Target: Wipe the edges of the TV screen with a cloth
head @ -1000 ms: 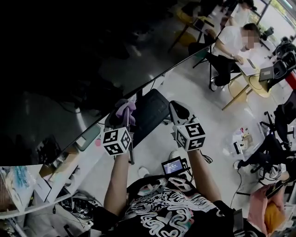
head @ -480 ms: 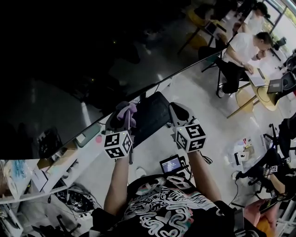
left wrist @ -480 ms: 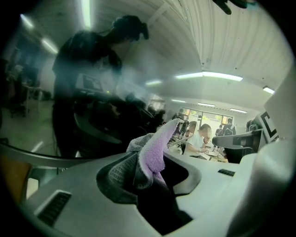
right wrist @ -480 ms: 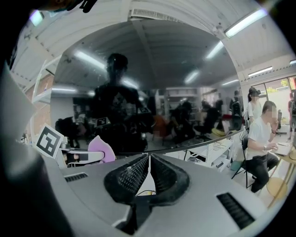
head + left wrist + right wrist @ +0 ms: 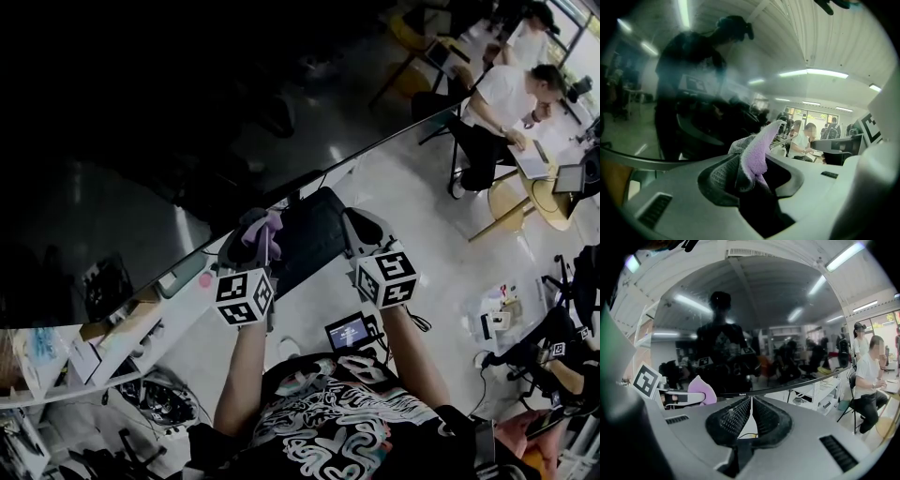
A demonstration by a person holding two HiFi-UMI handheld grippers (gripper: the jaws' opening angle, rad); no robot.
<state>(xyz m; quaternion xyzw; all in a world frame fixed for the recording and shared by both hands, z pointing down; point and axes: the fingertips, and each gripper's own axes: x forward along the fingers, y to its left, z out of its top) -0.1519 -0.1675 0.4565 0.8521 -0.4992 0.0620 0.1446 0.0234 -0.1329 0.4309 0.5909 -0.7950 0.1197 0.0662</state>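
TV screen (image 5: 141, 150) fills the upper left of the head view, dark and reflective, its lower edge running diagonally up to the right. Purple cloth (image 5: 757, 150) is pinched between the jaws of the left gripper (image 5: 255, 239), its free end standing up at that lower edge. Just beside it, the right gripper (image 5: 751, 416) has its jaws pressed together on nothing, tips pointing at the same edge. Compared with 1 s ago, both grippers sit in nearly the same spot, the left 1 slightly lower in the head view.
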